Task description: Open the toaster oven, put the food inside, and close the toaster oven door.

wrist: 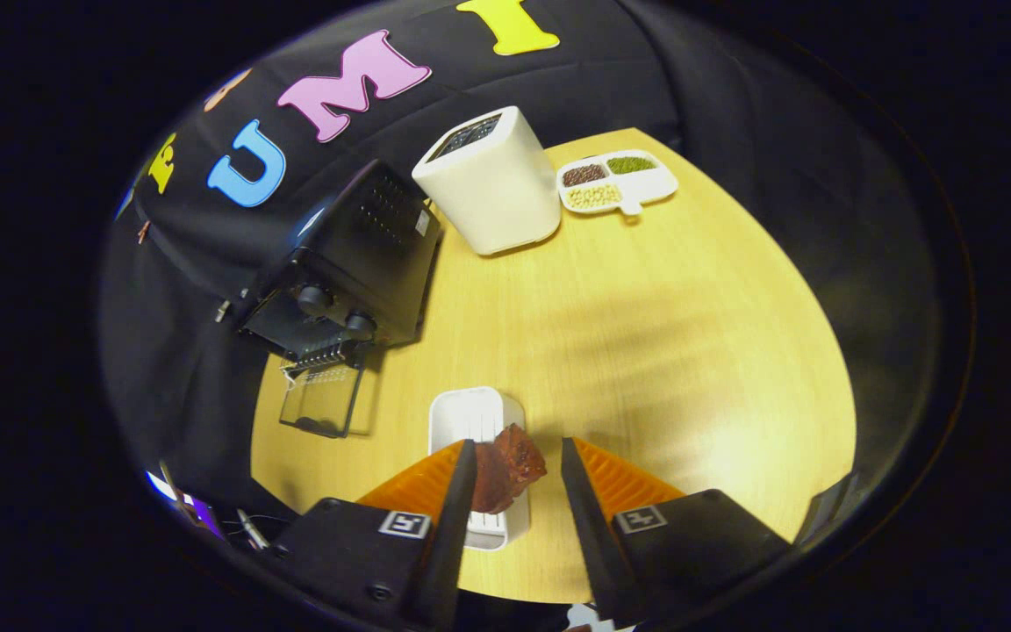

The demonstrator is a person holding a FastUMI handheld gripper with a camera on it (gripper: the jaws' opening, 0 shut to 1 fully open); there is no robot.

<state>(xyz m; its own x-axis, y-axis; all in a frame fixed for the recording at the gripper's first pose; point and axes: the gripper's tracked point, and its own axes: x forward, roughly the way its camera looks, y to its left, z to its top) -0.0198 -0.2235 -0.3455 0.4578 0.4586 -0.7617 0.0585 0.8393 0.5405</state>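
A dark red chunk of food lies on a small white tray on the wooden table. My gripper is open and hangs over the tray with the food between its fingers. The chunk rests against the left finger, while a small gap separates it from the right finger. Beyond the fingers to the left stands the black toaster oven, turned at an angle. Its glass door is folded down open onto the table.
A tall white box-shaped appliance stands behind the oven's right side. A white divided dish with beans and grains sits at the table's far edge. Bare wooden tabletop stretches ahead and to the right.
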